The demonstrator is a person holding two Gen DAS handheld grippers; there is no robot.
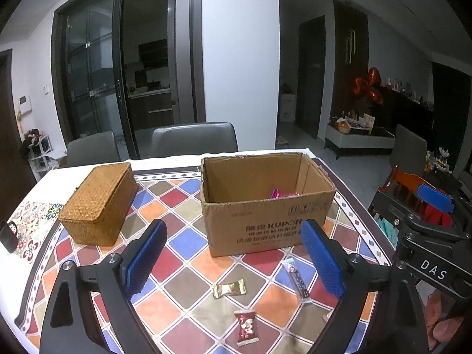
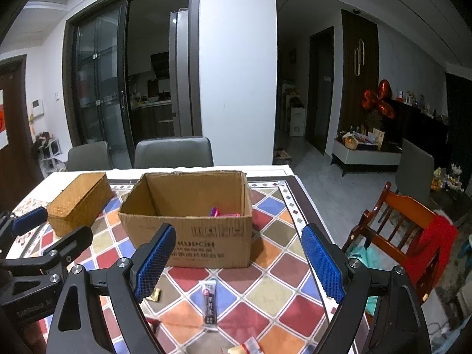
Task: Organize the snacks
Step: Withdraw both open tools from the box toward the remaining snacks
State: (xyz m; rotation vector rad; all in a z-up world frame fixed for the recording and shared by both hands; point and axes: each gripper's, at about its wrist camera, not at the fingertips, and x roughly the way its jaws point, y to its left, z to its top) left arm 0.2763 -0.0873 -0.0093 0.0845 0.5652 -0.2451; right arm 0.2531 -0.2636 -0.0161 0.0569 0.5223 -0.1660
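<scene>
Left gripper: jaws spread wide and holding nothing, hovering above the patterned tablecloth; its two blue pads frame the loose snacks.
Right gripper: jaws likewise spread wide and holding nothing, two blue pads showing; in the left wrist view it appears at the far right edge.
Cardboard box: one, open at the top, standing straight ahead of both grippers, beyond the fingertips; printed text on its near face.
Snacks in the box: pink wrappers lie on the box floor toward its right side; at least two, the exact count cannot be told.
Gold candy: one, on the cloth between the left gripper's fingers; in the right wrist view it is partly hidden behind that gripper's left pad.
Red candy: one, nearer the left wrist camera than the gold one, low between the fingers.
Stick snack: one long dark packet, just inside the left gripper's right finger; in the right wrist view it lies between the fingers, in front of the box.
Other wrappers: one red-and-white piece and one pale piece at the bottom edge of the right wrist view, too cropped to identify.
Wicker box: one, lid closed, ahead and to the left of both grippers, apart from the cardboard box.
Grey chairs: two behind the table's far edge.
Wooden chair: one, to the right of the right gripper, red cloth draped over it.
</scene>
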